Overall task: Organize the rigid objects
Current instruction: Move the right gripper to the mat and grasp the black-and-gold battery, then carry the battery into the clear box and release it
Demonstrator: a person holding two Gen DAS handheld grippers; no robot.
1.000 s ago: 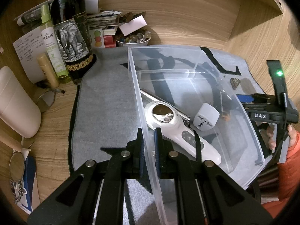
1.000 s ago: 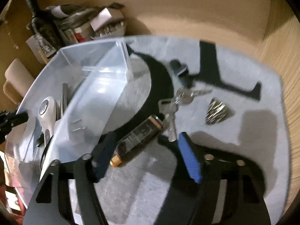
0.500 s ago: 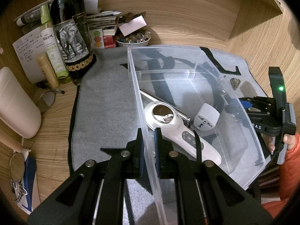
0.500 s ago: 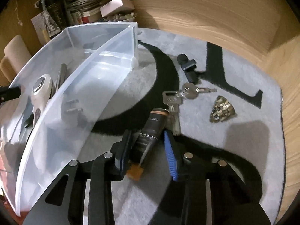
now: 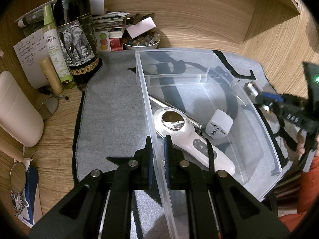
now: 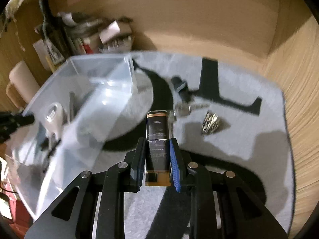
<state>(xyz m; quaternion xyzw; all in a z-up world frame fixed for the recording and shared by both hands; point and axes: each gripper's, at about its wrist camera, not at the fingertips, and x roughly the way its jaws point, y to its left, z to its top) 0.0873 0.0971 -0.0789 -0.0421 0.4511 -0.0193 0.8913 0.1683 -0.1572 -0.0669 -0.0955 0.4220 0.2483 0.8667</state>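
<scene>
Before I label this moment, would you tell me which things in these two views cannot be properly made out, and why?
- Keys, right wrist view: motion blur hides their count.
- Small black object beyond them: blurred, unidentifiable.
- Print on the dark rectangular item between the right gripper's closing fingers: too blurred to read.
- Right gripper's load, left wrist view: blurred, behind the clear bin's wall.
- Handwritten note: too small to read.

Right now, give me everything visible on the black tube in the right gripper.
The black tube is slim, glossy and flat-sided, with pale print, a gold band near its far end and an amber cap toward the camera. It lies lengthwise in the right gripper, whose closing jaws press both its sides, and points away over the grey mat.
</scene>
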